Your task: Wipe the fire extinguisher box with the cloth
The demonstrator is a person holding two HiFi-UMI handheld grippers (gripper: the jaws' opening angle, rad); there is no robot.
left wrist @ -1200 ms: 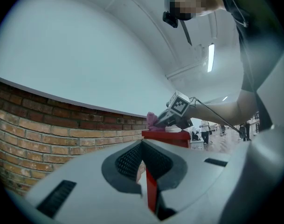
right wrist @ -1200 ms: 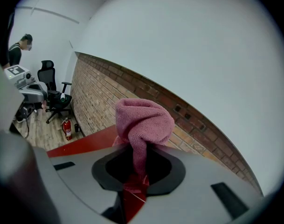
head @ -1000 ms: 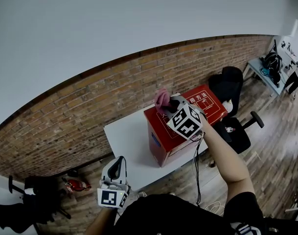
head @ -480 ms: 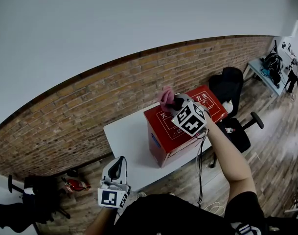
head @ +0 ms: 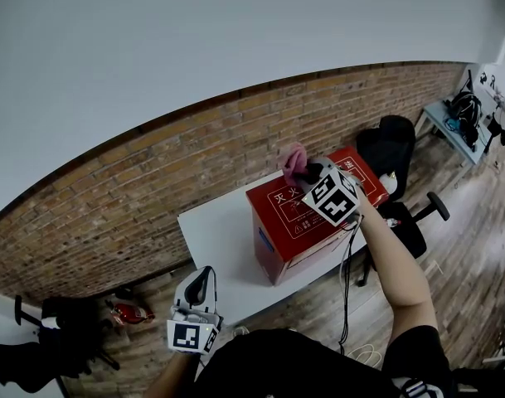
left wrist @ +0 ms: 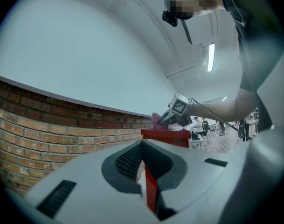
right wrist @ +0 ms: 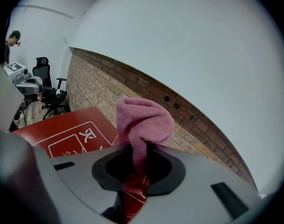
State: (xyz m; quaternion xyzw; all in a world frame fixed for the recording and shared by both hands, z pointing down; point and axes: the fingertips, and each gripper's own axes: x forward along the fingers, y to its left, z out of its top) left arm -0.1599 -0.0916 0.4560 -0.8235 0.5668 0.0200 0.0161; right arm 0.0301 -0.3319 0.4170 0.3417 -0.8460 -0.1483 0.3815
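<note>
Right gripper view: our right gripper (right wrist: 135, 174) clamps the pink cloth (right wrist: 144, 120) over the red fire extinguisher box (right wrist: 62, 134); left gripper (left wrist: 144, 176) jaws together, empty. Thin pinch tho, cloth could slip out if we rub hard

Fuzzy pink cloth (right wrist: 144, 118); smooth red box (head: 287, 237)

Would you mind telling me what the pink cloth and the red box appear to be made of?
Cloth: soft, fuzzy pile, probably microfibre; it folds limply. Box: smooth red finish with white print, crisp edges, perhaps painted metal.
</note>
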